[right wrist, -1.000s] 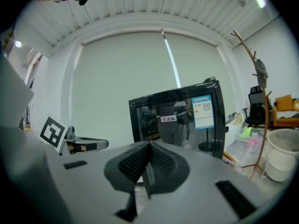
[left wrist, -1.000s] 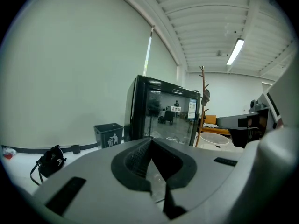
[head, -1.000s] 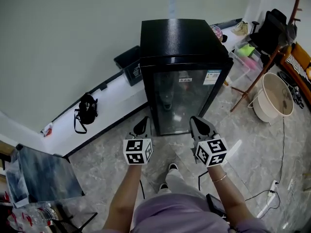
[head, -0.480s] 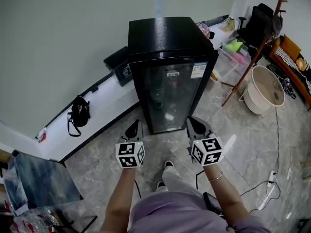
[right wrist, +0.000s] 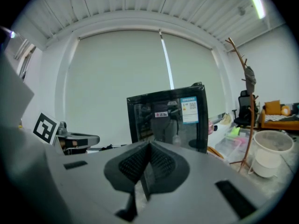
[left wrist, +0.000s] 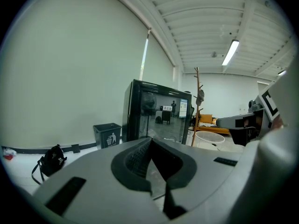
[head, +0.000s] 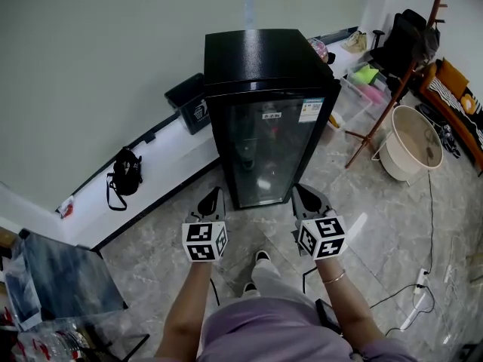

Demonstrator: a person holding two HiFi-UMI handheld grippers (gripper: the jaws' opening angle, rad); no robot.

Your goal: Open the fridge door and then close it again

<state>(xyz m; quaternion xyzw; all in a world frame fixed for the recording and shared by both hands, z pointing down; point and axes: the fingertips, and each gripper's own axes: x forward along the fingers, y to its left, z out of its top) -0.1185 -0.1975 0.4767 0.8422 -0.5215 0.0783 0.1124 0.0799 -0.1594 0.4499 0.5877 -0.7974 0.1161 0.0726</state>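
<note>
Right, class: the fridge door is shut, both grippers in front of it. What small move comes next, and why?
Probably bring one gripper forward to the edge of the fridge door, opening its jaws. The door is closed, and the left gripper and right gripper are shut, empty, short of it.

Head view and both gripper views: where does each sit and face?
Head view: on the person's head, looking steeply down at the fridge; shows both forearms, left gripper, right gripper, torso.
Left gripper view: rides that gripper, looking along its shut fingers toward the fridge; the right gripper shows at right.
Right gripper view: likewise, facing the fridge; the left gripper shows at left.
All three share the fridge and coat stand.
</note>
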